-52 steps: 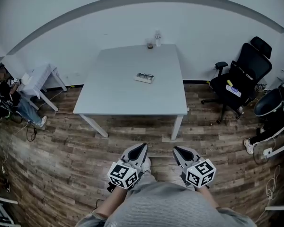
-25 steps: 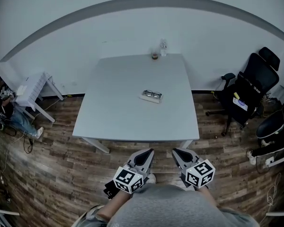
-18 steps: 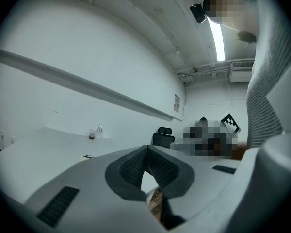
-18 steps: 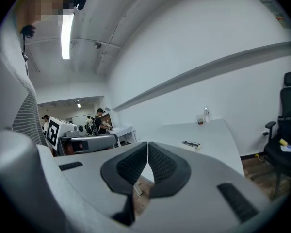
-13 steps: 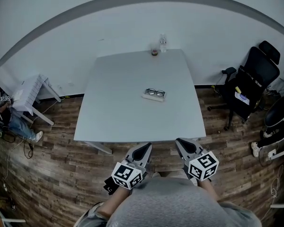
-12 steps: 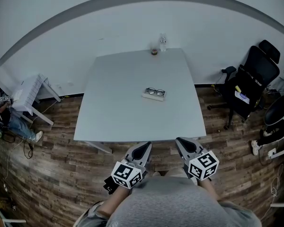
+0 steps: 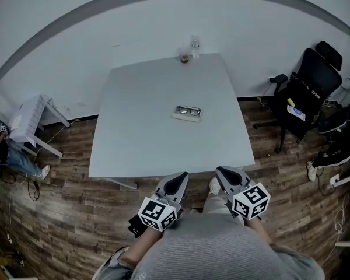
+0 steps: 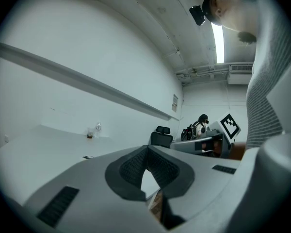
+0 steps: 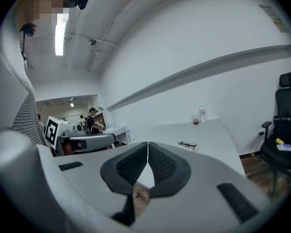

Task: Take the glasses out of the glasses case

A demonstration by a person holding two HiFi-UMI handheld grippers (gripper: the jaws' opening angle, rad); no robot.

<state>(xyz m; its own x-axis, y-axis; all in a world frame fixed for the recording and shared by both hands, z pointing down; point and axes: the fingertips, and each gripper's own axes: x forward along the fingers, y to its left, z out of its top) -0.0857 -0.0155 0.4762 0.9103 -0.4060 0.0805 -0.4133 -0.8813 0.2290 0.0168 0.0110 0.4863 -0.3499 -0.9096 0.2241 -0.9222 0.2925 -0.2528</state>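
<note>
Dark-framed glasses (image 7: 189, 110) rest on a pale, flat glasses case (image 7: 186, 116) near the middle of the white table (image 7: 140, 139). The right gripper view shows the glasses (image 9: 187, 144) small and far ahead; in the left gripper view they are only a dark speck (image 8: 88, 157). My left gripper (image 7: 178, 179) and right gripper (image 7: 223, 172) are side by side at the table's near edge, well short of the case. Each is shut with nothing between its pads, as the left gripper (image 8: 146, 149) and right gripper (image 9: 148, 144) views show.
A cup (image 7: 185, 58) and a clear bottle (image 7: 194, 45) stand at the table's far edge by the wall. A black office chair (image 7: 306, 89) is to the right, a small white side table (image 7: 32, 116) to the left. Wood floor surrounds the table.
The table's near edge has come closer to both grippers as the person walked up. Both grippers stayed shut and empty; the glasses have not moved on the case.
</note>
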